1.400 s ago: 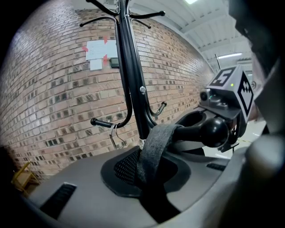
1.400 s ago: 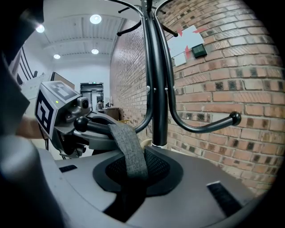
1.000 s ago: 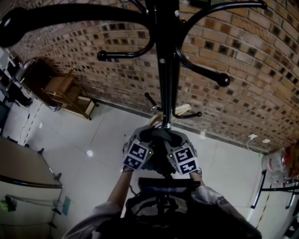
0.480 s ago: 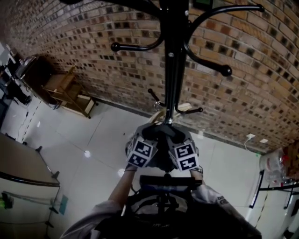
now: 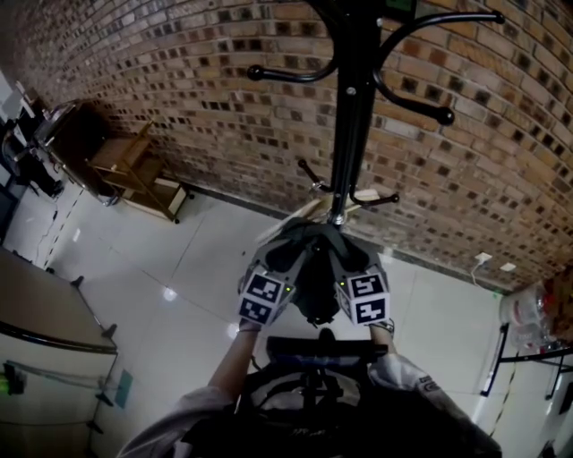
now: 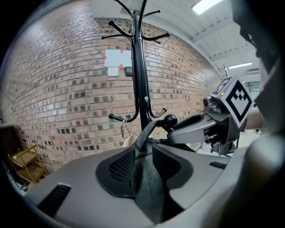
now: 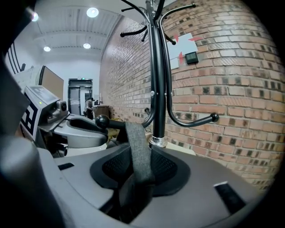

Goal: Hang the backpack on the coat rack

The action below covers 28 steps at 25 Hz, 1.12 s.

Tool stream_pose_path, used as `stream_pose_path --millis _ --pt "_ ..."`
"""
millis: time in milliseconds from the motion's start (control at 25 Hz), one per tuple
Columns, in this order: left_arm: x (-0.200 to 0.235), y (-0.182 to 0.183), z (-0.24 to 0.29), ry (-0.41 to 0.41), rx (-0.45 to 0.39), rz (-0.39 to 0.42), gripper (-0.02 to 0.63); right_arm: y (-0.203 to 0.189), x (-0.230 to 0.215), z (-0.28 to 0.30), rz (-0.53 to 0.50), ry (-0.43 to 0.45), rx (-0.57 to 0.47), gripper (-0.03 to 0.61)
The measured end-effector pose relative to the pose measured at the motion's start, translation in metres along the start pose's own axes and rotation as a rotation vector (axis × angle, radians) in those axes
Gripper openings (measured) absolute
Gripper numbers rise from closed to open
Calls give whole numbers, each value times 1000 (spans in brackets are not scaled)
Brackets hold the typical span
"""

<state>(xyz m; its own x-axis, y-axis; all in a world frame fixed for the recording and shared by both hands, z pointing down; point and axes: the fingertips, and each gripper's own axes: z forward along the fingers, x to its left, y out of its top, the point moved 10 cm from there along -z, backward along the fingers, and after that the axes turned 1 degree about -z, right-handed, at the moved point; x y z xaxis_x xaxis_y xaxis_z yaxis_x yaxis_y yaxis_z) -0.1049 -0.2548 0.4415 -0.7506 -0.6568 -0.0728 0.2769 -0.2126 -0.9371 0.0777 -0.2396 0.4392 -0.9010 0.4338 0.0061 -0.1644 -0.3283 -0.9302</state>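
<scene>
Head view: white tiled floor [image 5: 179, 268], brick wall [image 5: 161, 80] across 12 o'clock. Wooden rack [image 5: 130, 174] at 10, bench [image 5: 45, 313] at 8. I see the coat rack [image 5: 351, 134] dead ahead. The backpack strap [image 7: 135, 138] is draped over its low hook [image 6: 169, 120]. It lies between the opening jaws of left gripper [image 6: 144, 156] and right gripper [image 7: 139, 176], neither clamping.

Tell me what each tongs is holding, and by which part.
Nothing is gripped: the left tongs and right tongs are opening, with the backpack strap lying between each pair of jaws, looped over the rack hook.

An office-like workroom: brick wall [image 5: 179, 89], white floor tiles [image 5: 197, 268], ceiling lights [image 7: 92, 12].
</scene>
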Motion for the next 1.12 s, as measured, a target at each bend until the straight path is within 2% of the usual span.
stream_pose_path --millis 120,160,280,320,440,560,640,1120 --pt "-1 -9 -13 -3 -12 -42 114 2 7 -16 57 -5 -68 137" --pt "-2 -12 -17 -3 -17 -53 92 2 9 -20 74 -1 -81 137" --pt "-8 -21 -27 -3 -16 -74 62 -6 19 -30 88 -7 -83 130" --pt "-12 -25 -30 -4 -8 -78 35 -10 24 -33 85 -12 -77 120" --pt "-22 -34 -40 -10 17 -96 9 -21 39 -44 91 -18 -68 91" --pt "-33 -41 -54 -22 16 -122 9 -32 52 -53 137 -3 -71 23" --pt "-39 -45 -65 -31 5 -144 9 -38 61 -58 169 13 -74 11" --pt "-64 -65 -111 -28 -13 -180 9 -60 102 -81 198 71 -69 9"
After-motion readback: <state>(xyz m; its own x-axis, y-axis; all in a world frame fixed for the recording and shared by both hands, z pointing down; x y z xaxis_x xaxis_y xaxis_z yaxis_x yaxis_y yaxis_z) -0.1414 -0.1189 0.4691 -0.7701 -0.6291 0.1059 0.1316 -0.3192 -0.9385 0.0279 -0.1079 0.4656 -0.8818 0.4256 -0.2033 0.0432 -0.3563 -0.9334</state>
